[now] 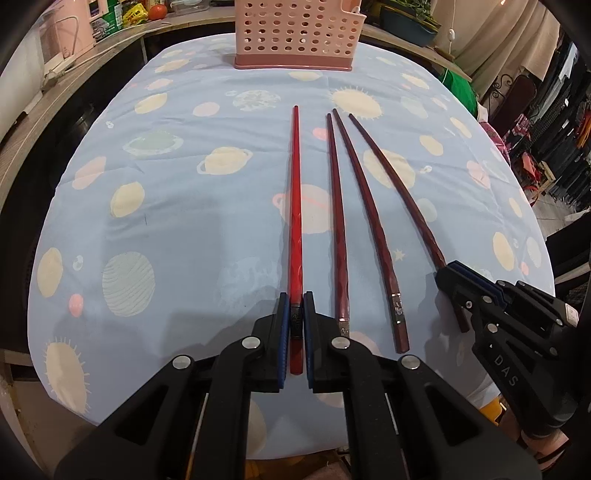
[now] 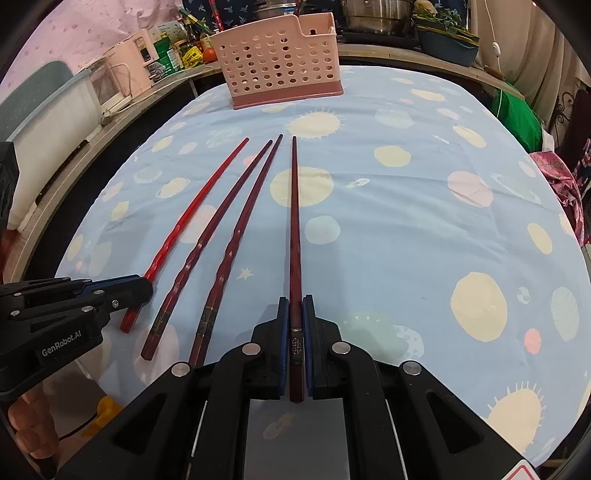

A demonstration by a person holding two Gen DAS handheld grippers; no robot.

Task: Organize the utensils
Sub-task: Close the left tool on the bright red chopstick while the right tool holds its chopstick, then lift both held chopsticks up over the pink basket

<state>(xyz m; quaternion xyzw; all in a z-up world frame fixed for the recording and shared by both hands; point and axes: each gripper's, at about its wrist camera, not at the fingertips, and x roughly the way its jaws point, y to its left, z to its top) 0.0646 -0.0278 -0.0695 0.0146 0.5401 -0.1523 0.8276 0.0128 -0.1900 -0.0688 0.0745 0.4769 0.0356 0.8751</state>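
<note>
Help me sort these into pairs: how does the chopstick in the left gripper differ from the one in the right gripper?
The bright red chopstick is vivid and glossy; the dark maroon chopstick is duller and browner. The red one lies leftmost in the row, between the left gripper's fingers; the maroon one lies rightmost, between the right gripper's. Both share a faceted handle and point toward the pink basket.

four chopsticks lie flat on the cloth, side by side, tips twd the pink holder (image 1: 295, 33), which stands upright at the far edge. leftmost is a bright red chopstick (image 1: 295, 206); next 2 dark red ones (image 1: 337, 214) (image 1: 365, 199) nearly touch at the tips; rightmost dark chopstick (image 2: 294, 221) sits slightly apart.
</note>
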